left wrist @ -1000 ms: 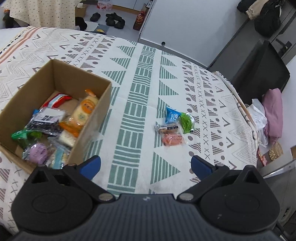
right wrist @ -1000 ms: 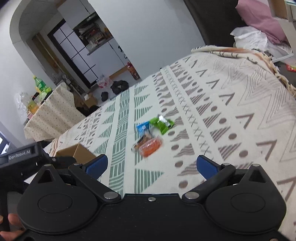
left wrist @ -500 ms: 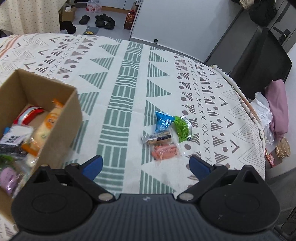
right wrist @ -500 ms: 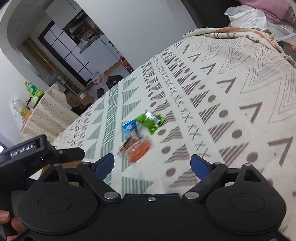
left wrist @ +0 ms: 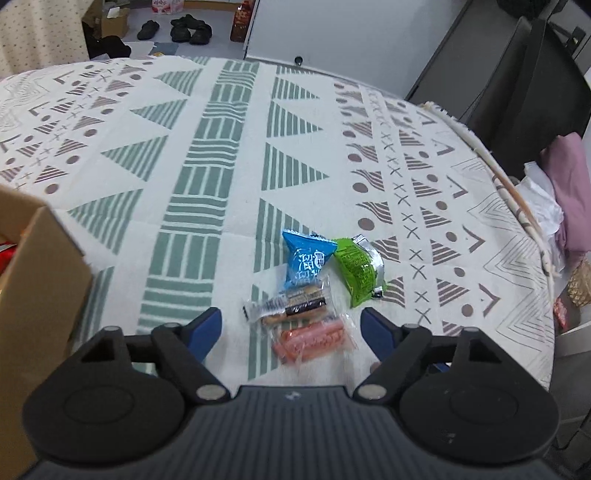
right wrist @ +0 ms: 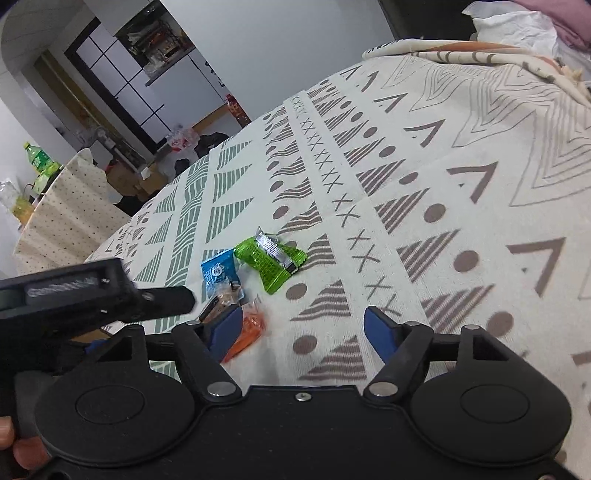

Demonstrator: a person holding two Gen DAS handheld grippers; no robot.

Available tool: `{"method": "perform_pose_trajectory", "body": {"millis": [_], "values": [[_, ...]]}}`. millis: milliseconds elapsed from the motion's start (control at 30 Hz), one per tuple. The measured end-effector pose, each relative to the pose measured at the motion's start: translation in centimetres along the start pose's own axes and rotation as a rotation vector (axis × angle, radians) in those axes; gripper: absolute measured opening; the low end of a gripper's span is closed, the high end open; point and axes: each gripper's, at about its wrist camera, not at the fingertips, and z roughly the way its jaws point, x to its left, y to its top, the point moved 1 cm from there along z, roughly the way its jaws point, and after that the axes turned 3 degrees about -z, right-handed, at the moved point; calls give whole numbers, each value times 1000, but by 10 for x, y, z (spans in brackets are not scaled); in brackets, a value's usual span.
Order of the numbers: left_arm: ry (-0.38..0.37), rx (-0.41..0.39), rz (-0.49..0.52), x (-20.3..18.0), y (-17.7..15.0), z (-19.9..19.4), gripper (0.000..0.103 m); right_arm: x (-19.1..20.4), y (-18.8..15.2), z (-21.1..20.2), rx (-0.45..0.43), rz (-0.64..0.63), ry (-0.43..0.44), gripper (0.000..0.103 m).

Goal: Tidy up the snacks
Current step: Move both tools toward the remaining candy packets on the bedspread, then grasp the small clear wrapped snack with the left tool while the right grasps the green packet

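Several snack packets lie together on the patterned cloth: a blue packet (left wrist: 303, 260), a green packet (left wrist: 357, 270), a clear-wrapped dark bar (left wrist: 291, 306) and an orange packet (left wrist: 312, 340). My left gripper (left wrist: 291, 330) hangs over the orange packet, which lies between its closing jaws; the pads do not press on it. In the right wrist view the green packet (right wrist: 266, 261) lies ahead, the blue packet (right wrist: 220, 274) and orange packet (right wrist: 248, 331) by the left finger. My right gripper (right wrist: 303, 328) is closing over bare cloth, nothing between its fingers.
A cardboard box (left wrist: 40, 280) with snacks stands at the left edge. The bed's far and right edges drop to a floor with shoes (left wrist: 190, 31), a dark chair (left wrist: 517, 74) and pink fabric (left wrist: 569, 184). The left gripper's body (right wrist: 74, 299) crosses the right view.
Both grippers came down and closer to the snack pile, and their jaws narrowed. The box slid out toward the left edge of the left wrist view.
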Motion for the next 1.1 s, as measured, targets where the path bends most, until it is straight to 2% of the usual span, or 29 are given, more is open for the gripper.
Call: {"method": "perform_pose_trajectory", "body": {"millis": [200,300,400,567,700,800,867,1000,1067,1100], "values": [[30,26,18,1,8,25,78,3,6,21,17,-47,14,71],[36,63,-11,10,8,34,65,7,8,28,7,-80,22,71],[50,58,-40,18,9,33,54,14,9,34,3,-133,23,72],[73,39,-58,26,13,33,52,28,11,45,-6,-209,16,76],[63,39,-87,31,18,35,48,31,12,50,-16,-239,3,77],[59,49,-116,37,20,33,19,32,16,54,-25,-248,-9,77],[47,59,-149,43,20,32,19,33,19,57,-29,-245,-8,78],[46,57,-134,43,23,25,20,37,21,63,-37,-269,-21,77],[53,35,-112,40,27,20,29,37,24,64,-42,-262,-18,74],[59,21,-91,37,30,18,37,36,25,65,-41,-257,-16,67]]}}
